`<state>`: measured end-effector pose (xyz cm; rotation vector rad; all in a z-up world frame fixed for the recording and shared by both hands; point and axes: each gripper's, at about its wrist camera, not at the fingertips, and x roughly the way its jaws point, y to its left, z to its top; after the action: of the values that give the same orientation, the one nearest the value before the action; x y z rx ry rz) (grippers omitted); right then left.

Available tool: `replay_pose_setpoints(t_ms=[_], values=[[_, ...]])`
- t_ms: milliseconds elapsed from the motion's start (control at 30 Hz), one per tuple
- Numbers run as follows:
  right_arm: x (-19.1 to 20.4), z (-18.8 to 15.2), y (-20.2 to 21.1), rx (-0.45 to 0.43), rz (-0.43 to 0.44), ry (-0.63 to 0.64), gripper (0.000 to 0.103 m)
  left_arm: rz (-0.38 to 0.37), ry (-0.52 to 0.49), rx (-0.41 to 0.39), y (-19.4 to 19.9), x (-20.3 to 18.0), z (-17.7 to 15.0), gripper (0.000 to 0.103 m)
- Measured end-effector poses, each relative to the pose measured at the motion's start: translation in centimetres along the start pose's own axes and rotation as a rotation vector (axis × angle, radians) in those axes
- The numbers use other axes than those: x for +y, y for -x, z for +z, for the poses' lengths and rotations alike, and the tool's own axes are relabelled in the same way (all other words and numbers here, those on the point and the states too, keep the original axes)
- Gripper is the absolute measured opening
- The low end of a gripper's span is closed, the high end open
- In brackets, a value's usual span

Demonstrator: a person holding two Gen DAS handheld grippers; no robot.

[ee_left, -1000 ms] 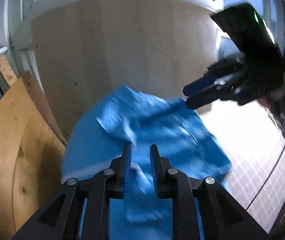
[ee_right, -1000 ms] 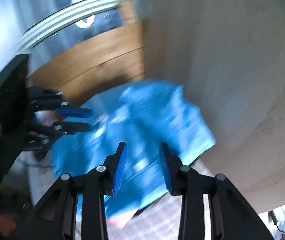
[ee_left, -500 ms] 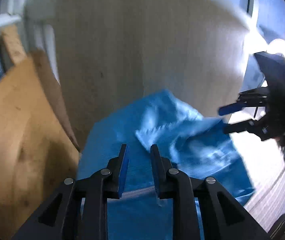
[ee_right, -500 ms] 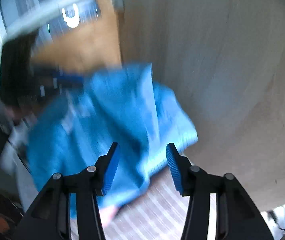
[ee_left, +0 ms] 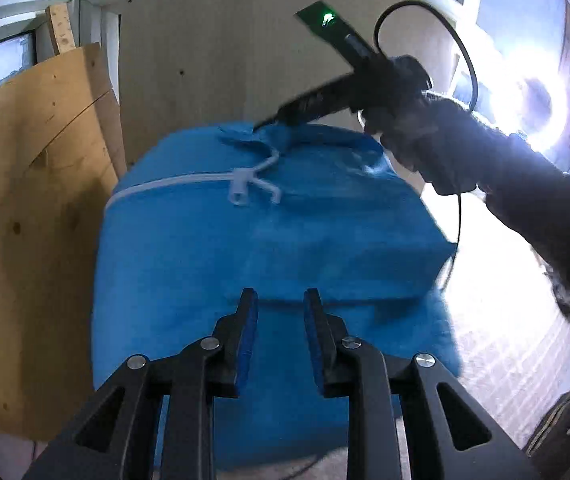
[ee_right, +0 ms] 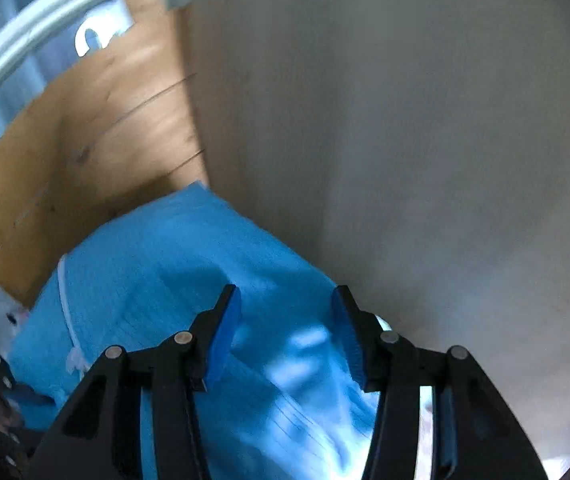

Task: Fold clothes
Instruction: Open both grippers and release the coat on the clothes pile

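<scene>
**Blue garment folded on the table, both grippers over it**

Your left gripper (ee_left: 279,304) sits at 6 o'clock in its own view, its jaws parted by a narrow gap with nothing between them. They hover over the near edge of the blue garment (ee_left: 245,248), which lies folded into a rough block on the pale wooden tabletop (ee_left: 205,40). A white trim line (ee_left: 173,184) runs across the garment's upper part and ends in a white drawstring (ee_left: 253,182) just above centre. A folded layer's edge crosses the cloth just beyond your left fingertips.

Your right gripper (ee_left: 285,116) reaches in from 2 o'clock in the left view, its tips down at the garment's far edge, at 12 o'clock of the cloth. From there you cannot tell whether the tips touch the fabric. In the right wrist view the right gripper (ee_right: 283,312) shows its jaws spread wide, with blurred blue cloth (ee_right: 189,264) below and between them but not pinched.

Plywood sheets (ee_left: 25,184) lean at 9 o'clock beside the table, close to the garment's left edge. Bright glare fills 3 o'clock in the left view.
</scene>
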<state>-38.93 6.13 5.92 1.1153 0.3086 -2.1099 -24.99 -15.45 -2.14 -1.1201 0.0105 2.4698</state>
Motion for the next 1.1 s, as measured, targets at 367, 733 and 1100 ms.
replay_pose_setpoints(t_ms=[367, 733, 1100], values=[[7.4, -13.9, 13.6, -0.19, 0.041, -0.056, 0.057, -0.037, 0.015, -0.023, 0.6, -2.6, -5.1, 0.027], [12.4, -24.0, 19.0, -0.215, -0.069, -0.222, 0.064, 0.04, 0.114, -0.129, 11.4, -2.9, -9.7, 0.034], [15.7, -33.1, 21.3, -0.086, -0.272, -0.368, 0.067, 0.092, 0.12, -0.131, 15.6, -6.8, -12.7, 0.074]])
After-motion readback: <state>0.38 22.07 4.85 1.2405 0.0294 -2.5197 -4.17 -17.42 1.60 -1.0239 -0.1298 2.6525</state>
